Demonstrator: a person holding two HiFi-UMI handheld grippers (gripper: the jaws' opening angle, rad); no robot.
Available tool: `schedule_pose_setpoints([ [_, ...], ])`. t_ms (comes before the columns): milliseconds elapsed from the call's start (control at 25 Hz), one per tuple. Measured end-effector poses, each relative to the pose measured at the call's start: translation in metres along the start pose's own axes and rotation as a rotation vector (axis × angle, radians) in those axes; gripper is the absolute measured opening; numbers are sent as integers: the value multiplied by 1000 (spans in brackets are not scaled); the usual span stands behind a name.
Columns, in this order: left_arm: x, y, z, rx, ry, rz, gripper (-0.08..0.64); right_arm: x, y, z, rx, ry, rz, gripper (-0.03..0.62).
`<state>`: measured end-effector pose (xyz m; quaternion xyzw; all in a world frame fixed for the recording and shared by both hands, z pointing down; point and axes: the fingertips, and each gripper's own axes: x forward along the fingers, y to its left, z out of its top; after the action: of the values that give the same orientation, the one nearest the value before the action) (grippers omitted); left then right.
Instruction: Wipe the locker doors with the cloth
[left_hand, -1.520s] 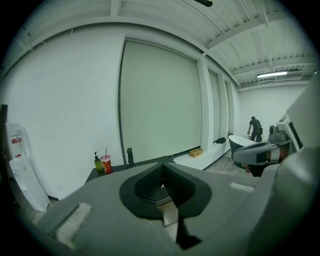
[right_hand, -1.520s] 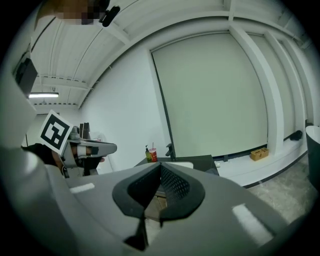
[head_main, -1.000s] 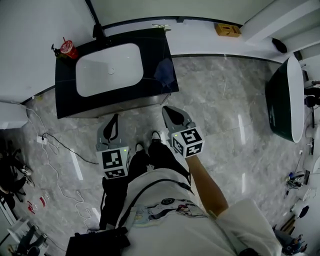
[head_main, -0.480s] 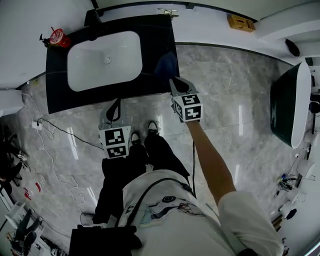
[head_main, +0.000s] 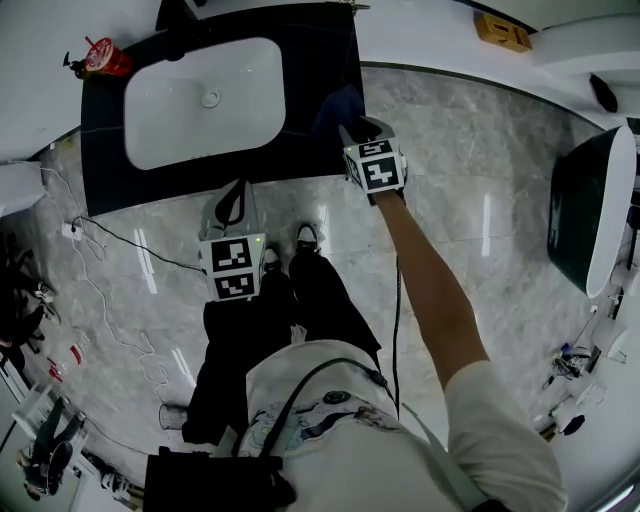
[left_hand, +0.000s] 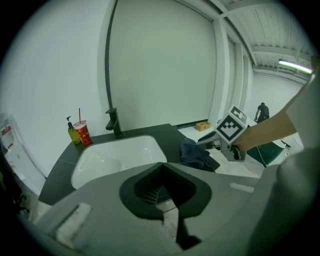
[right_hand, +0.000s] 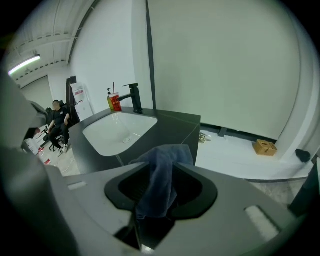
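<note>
A dark blue cloth (head_main: 338, 106) lies bunched on the right front corner of the black vanity counter (head_main: 310, 60). My right gripper (head_main: 362, 132) reaches onto that corner. In the right gripper view the cloth (right_hand: 161, 176) runs down through the jaws of the right gripper (right_hand: 154, 207), which is shut on it. The left gripper view shows the cloth (left_hand: 194, 152) resting on the counter at the right gripper's tips. My left gripper (head_main: 232, 203) hangs lower, in front of the vanity, shut (left_hand: 166, 199) with nothing in it.
A white basin (head_main: 205, 100) fills the counter, with a black tap (head_main: 172, 14) and a red cup (head_main: 103, 57) behind it. White cables (head_main: 110, 268) trail over the marble floor at left. A dark bathtub (head_main: 590, 215) stands at right. A person sits far off (right_hand: 57, 120).
My right gripper has travelled forward from beside my legs to the counter corner and closed on the cloth. The left gripper has barely moved.
</note>
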<state>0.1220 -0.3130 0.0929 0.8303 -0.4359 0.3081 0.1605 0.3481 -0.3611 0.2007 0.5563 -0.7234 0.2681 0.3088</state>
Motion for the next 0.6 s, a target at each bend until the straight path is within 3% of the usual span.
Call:
schedule_pose_setpoints([
  [240, 1, -2, -6, 9, 21, -2, 0, 33, 4, -20, 1, 111, 39, 175],
  [480, -4, 2, -13, 11, 37, 6, 0, 36, 3, -23, 38, 87, 21, 95],
  [600, -7, 1, -12, 15, 33, 9, 0, 27, 2, -17, 45, 51, 13, 84],
])
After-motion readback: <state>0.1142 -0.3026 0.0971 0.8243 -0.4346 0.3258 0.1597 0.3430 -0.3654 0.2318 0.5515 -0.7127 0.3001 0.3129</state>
